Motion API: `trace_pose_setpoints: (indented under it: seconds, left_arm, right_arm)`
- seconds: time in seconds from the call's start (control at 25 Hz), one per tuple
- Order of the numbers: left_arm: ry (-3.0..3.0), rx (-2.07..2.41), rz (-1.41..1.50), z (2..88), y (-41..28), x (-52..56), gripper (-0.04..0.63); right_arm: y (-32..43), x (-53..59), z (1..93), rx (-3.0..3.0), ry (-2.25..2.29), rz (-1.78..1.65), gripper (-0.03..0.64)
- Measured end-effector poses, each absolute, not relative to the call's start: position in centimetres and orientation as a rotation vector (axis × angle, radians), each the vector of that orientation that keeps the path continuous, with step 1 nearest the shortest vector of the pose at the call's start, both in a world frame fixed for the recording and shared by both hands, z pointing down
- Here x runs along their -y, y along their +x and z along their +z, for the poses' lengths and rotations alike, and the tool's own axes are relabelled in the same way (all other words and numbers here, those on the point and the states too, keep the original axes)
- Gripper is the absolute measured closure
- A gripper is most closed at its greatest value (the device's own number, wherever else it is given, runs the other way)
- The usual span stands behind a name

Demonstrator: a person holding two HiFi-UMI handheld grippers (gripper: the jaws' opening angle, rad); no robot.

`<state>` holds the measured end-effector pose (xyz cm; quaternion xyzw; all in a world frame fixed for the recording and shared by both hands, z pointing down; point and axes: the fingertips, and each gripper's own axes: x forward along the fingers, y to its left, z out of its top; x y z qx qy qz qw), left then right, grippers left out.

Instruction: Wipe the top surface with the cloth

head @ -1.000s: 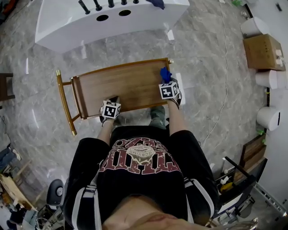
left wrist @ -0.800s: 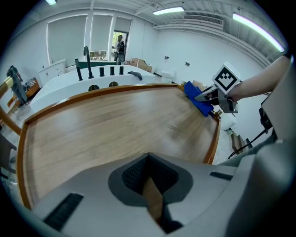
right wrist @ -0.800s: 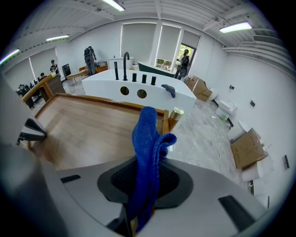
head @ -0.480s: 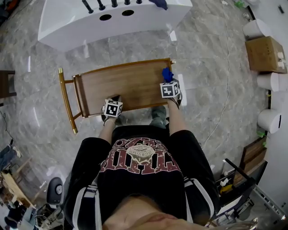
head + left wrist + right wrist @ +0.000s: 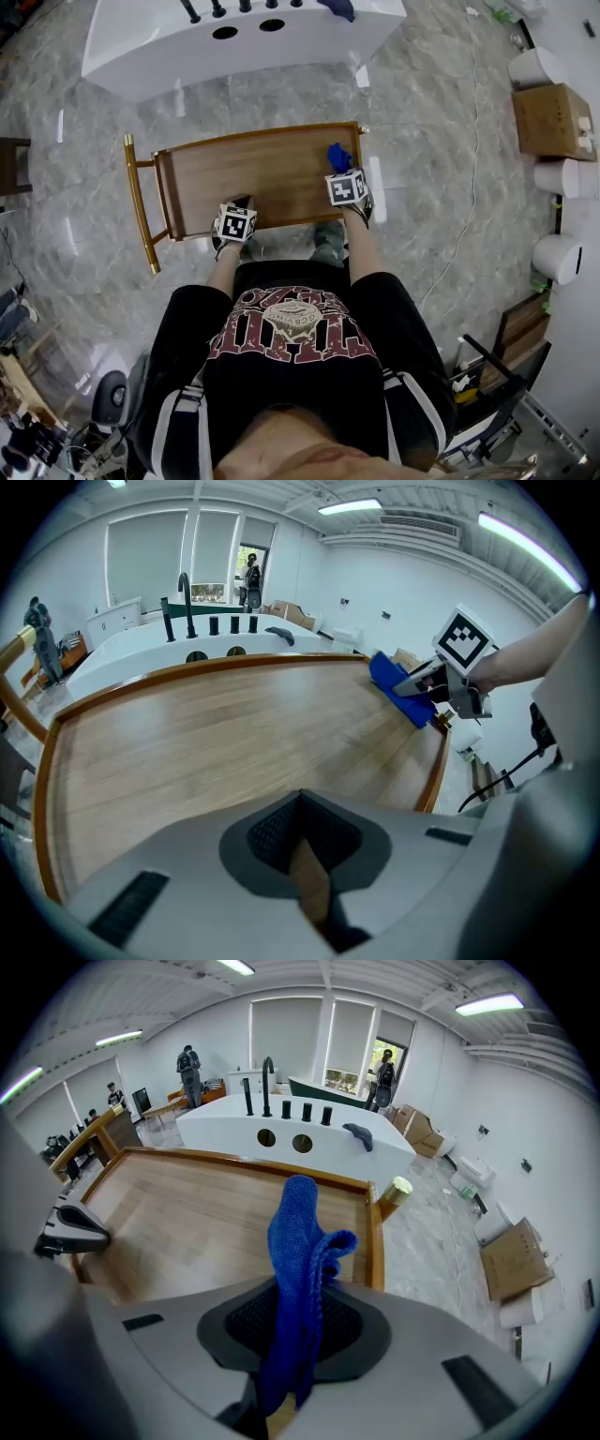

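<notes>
Wooden top [image 5: 262, 178], right gripper [image 5: 292, 1326] jaws clenched on cloth [image 5: 298, 1237], left gripper [image 5: 302, 841] jaws together

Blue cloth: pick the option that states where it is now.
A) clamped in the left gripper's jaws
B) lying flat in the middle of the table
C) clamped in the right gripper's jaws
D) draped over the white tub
C: the right gripper view shows the blue cloth pinched in the right gripper, standing up above the wooden top.

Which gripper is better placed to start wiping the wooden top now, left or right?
Right. The right gripper is shut on the blue cloth at the brown wooden top's right end; the left gripper holds no cloth and sits at the near edge.
</notes>
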<state>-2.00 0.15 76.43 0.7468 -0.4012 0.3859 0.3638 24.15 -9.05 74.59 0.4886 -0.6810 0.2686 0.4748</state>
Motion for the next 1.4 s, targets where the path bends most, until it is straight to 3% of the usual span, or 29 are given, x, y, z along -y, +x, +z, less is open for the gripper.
trace_pose_setpoints:
  seconds: [1.4]
  left_arm:
    - [1.896, 1.129, 1.056, 76.1, -5.1, -2.2, 0.549]
  right_arm:
    - [14.5, 8.8, 75.1, 1.788, 0.941, 0.657, 0.531]
